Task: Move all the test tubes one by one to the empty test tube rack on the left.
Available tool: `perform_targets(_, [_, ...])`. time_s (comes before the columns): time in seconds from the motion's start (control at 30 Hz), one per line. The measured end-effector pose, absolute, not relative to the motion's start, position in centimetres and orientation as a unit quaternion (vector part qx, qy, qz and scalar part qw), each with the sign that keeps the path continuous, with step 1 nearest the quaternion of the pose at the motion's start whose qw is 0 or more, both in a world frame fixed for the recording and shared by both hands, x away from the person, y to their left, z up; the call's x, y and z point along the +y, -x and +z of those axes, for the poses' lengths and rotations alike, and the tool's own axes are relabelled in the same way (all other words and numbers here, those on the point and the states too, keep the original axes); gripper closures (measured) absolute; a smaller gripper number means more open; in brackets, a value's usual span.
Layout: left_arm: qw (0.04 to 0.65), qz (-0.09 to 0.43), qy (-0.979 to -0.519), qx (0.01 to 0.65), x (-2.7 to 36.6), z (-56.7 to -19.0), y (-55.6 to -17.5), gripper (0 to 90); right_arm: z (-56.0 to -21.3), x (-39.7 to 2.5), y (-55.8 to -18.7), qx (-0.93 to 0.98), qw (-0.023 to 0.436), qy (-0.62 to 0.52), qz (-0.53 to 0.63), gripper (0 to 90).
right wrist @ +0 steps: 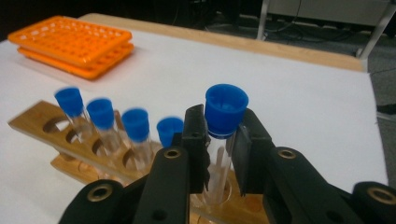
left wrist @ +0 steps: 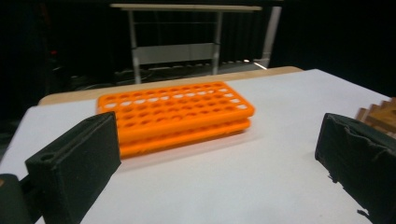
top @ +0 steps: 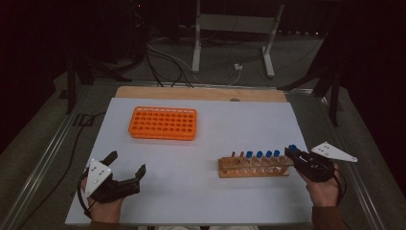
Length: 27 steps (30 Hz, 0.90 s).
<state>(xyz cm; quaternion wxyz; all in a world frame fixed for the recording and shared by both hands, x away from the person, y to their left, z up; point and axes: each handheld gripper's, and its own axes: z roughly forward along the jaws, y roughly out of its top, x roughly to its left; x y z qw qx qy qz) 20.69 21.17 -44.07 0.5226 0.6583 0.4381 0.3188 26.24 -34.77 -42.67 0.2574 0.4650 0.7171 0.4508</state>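
In the high view, the right gripper (top: pixel 293 154) is at the right end of the wooden rack (top: pixel 253 167), closed around the last blue-capped tube (top: pixel 292 148). The left gripper (top: pixel 125 165) rests near the table's front left corner with its jaws wide and nothing between them. The orange rack (top: pixel 163 123) stands farther back, nearer to the left hand.

In the left gripper view, the orange rack (left wrist: pixel 175 114) lies straight ahead, well apart from the jaws.

In the right gripper view, the tube (right wrist: pixel 223 135) stands upright between the jaws, which clamp it just under the cap; its bottom is inside the wooden rack (right wrist: pixel 46 123). The next move is probably a straight lift along this vertical axis.
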Motion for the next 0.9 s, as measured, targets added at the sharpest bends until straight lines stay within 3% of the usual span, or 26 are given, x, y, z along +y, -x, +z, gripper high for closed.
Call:
perform_targets(0.67, [0.558,0.285,-0.696,0.351,14.4,-39.6,-26.1,1.1,-37.5,-32.9,-28.0,0.713,0.297,-0.43,0.468,77.4])
perform_targets(0.9, [0.564,0.269,-0.703,0.339,11.7,-39.5,-27.9,1.1,-36.7,-29.9,-29.3,0.725,0.28,-0.405,0.482,77.4])
